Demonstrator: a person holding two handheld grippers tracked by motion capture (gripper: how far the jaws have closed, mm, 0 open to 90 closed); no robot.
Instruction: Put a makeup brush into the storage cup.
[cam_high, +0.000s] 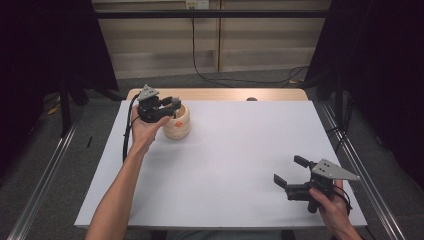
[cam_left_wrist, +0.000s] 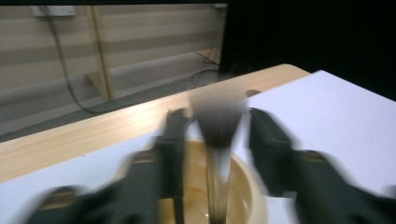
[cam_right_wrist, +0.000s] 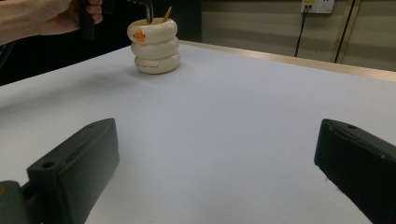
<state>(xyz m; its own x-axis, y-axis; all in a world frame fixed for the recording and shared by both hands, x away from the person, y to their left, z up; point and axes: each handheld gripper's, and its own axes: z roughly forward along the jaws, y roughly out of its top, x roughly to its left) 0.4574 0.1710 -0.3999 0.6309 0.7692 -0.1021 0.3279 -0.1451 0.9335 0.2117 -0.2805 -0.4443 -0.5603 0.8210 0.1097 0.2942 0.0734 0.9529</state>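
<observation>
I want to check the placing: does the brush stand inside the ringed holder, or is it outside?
Inside. In the left gripper view the brush stands upright in the holder, between the left gripper with jaws apart.

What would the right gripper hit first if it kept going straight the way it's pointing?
Likely nothing nearby: the right gripper, jaws open, points across bare white table. The cream ringed holder stands far off, left of its line, though depth is hard to judge.

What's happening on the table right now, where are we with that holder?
The left gripper hangs over the cream ringed holder at the far left of the white table. Its jaws stand apart either side of a brush standing in the holder, not pinching it, though that view is blurred. The right gripper rests open near the table's near right corner, holding nothing.
</observation>
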